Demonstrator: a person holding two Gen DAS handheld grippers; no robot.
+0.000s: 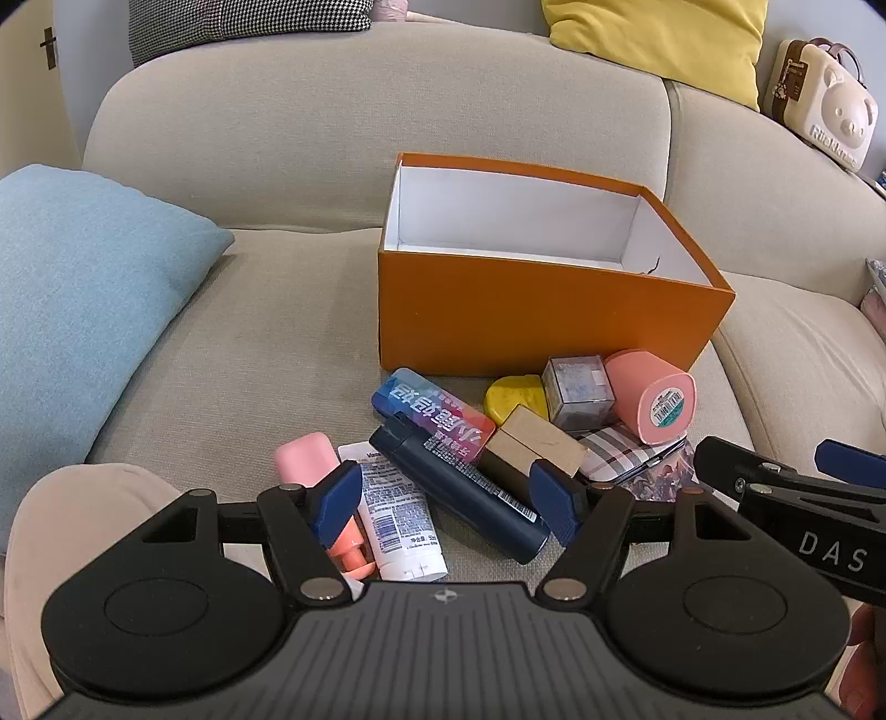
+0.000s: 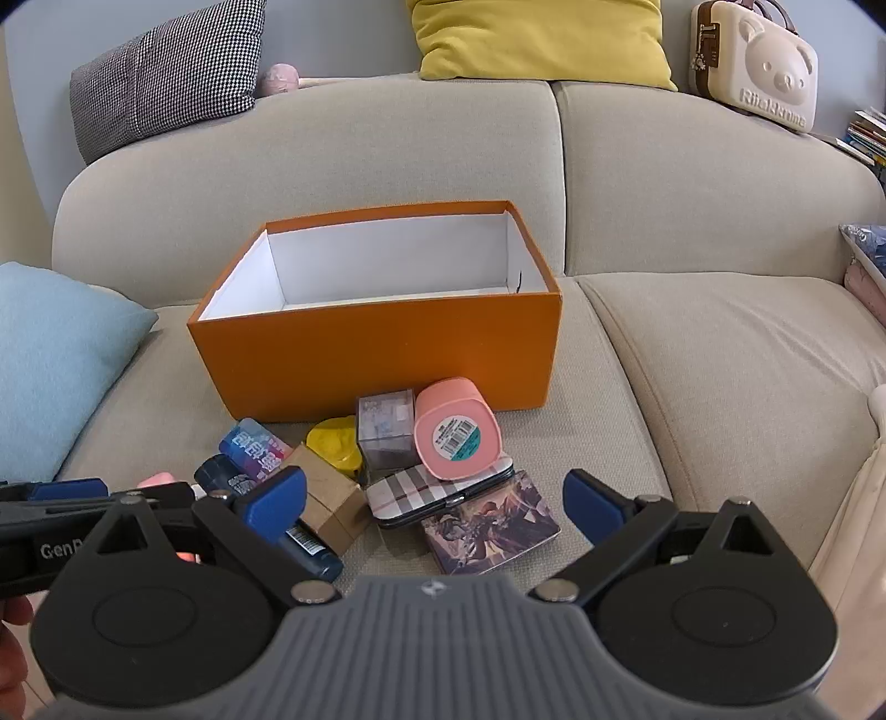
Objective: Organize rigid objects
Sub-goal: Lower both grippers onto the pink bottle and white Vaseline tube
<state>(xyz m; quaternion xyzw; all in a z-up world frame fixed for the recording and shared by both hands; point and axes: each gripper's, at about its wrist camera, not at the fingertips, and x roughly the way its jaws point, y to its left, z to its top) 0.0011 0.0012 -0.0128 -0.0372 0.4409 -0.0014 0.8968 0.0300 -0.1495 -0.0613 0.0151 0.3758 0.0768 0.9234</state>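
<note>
An open orange box [image 1: 531, 315] [image 2: 382, 354] with a white inside stands on the sofa seat. In front of it lies a pile: a dark blue bottle [image 1: 470, 493] [image 2: 310, 548], a white tube [image 1: 398, 520], a pink item [image 1: 310, 459], a colourful pack [image 1: 426, 410] [image 2: 255, 443], a brown carton [image 1: 537, 448] [image 2: 326, 498], a yellow lump [image 1: 515, 396] [image 2: 335, 443], a clear cube [image 1: 578, 393] [image 2: 387, 432], a pink canister [image 1: 653, 396] [image 2: 457, 429], a plaid case [image 2: 437, 487] and a picture card box [image 2: 493, 526]. My left gripper [image 1: 446, 501] hangs open over the tube and bottle. My right gripper [image 2: 434, 507] is open above the plaid case.
A light blue cushion [image 1: 83, 299] [image 2: 50, 360] lies at the left of the seat. A houndstooth cushion [image 2: 166, 83], a yellow cushion [image 2: 542, 39] and a cream bear case [image 2: 764, 61] rest on the sofa back. A person's knee in beige cloth [image 1: 72, 526] shows at lower left.
</note>
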